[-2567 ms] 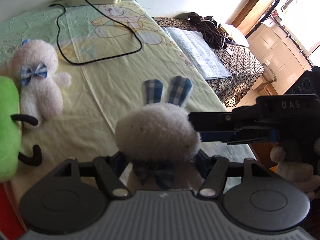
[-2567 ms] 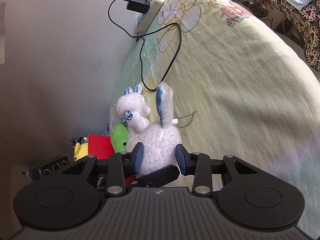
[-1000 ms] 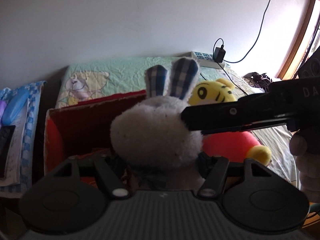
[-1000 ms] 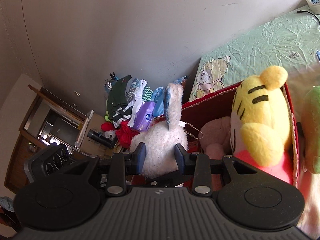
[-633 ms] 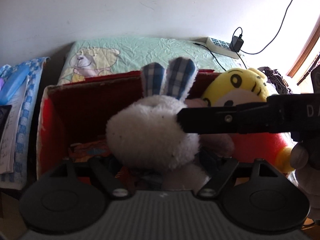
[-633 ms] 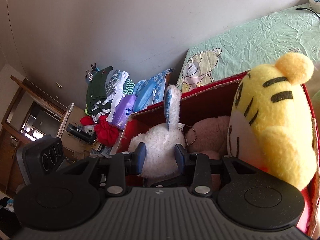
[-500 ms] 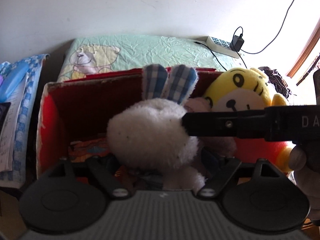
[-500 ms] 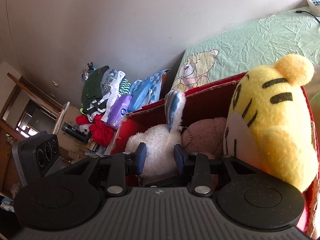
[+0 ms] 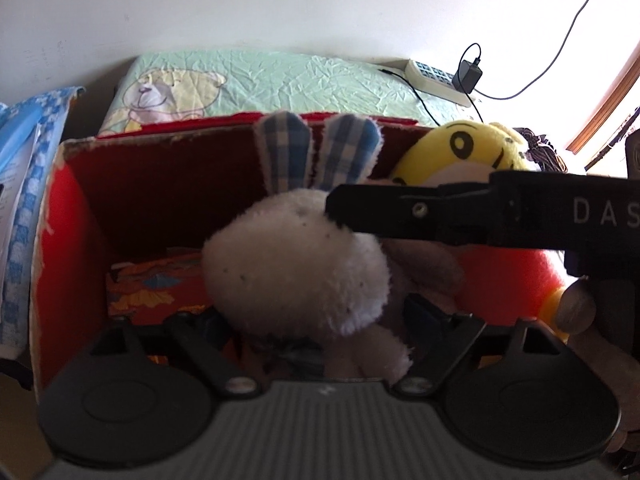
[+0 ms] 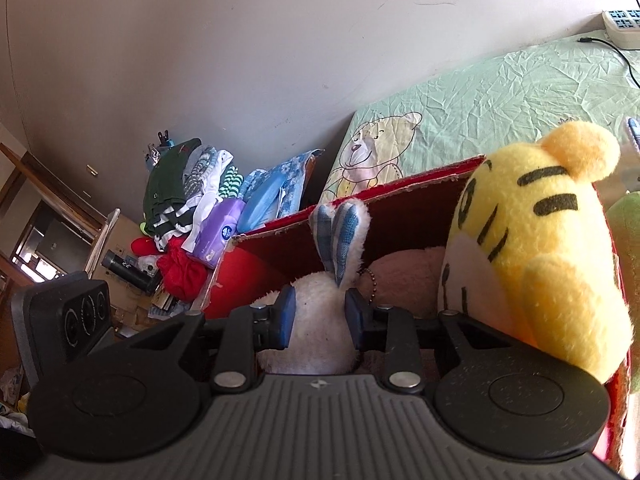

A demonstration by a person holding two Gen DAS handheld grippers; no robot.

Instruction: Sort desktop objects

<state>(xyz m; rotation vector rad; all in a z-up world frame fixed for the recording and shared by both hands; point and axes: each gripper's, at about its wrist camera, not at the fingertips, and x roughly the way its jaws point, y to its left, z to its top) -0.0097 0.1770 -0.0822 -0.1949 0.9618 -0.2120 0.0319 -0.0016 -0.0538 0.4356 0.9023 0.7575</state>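
A white plush rabbit (image 9: 296, 268) with blue checked ears hangs inside the open red cardboard box (image 9: 64, 248). My left gripper (image 9: 316, 320) stands open around its body, jaws spread wide. My right gripper (image 10: 320, 314) is shut on the rabbit (image 10: 320, 316) at the head, and its black finger crosses the left wrist view (image 9: 400, 212). A yellow tiger plush (image 10: 532, 248) sits in the box's right side, with a brown plush (image 10: 404, 268) behind the rabbit.
The box (image 10: 400, 196) stands beside a bed with a green bear-print sheet (image 9: 280, 80). A power strip with charger (image 9: 436, 76) lies at the bed's far edge. Piled clothes and a purple wipes pack (image 10: 216, 236) lie left of the box. A green plush (image 10: 628, 232) is at the right.
Both grippers carried the rabbit from the bed over to the red box and lowered it inside. My left gripper's jaws have spread apart off the rabbit.
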